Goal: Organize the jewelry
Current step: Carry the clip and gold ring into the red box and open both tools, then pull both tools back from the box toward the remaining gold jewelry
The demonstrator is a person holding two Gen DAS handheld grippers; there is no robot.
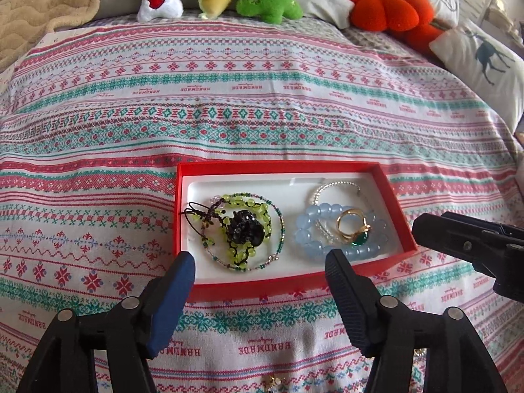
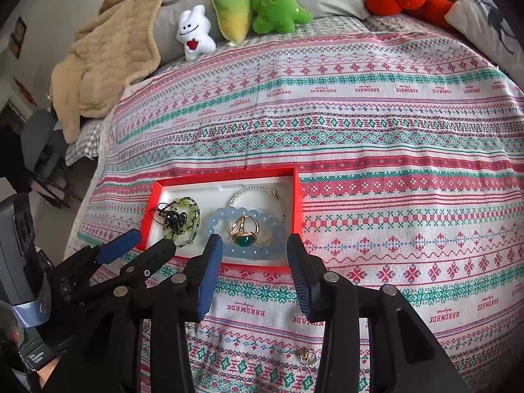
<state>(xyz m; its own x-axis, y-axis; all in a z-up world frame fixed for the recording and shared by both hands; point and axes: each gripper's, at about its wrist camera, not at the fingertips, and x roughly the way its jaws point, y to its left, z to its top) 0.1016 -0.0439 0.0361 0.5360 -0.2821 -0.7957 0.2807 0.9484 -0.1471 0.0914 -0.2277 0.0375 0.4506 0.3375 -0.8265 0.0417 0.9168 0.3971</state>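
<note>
Striped, cross-stitch-patterned bedspread (image 1: 262,98) as the work surface, plush toys (image 2: 235,16) lined up at its far edge.

Loose on the cloth: a small gold piece (image 2: 308,357), near the bedspread's near edge, well short of the red box (image 2: 298,203). Lies behind the fingertips of the right gripper (image 2: 254,239), just inside its right finger; too small to tell what kind of piece it is or which way its long axis runs. A similar gold speck (image 1: 273,381) at the very bottom of the left wrist view, between the arms of the left gripper (image 1: 260,257); cannot tell whether the same piece.

Both tongs spread wide, pinching nothing, tips over the box's near rim.

Likely next: pull back and down toward the near edge, not forward. Right gripper judged the better placed.

Further out, already in the box's white insert: green bead bracelet (image 1: 242,226) with a black charm at the left end, pale blue bead bracelet (image 1: 327,229) at the right end, gold ring with a green stone (image 1: 355,229) on top of it, clear bead strand (image 1: 334,186) behind. Box's long side running left to right across both views.
</note>
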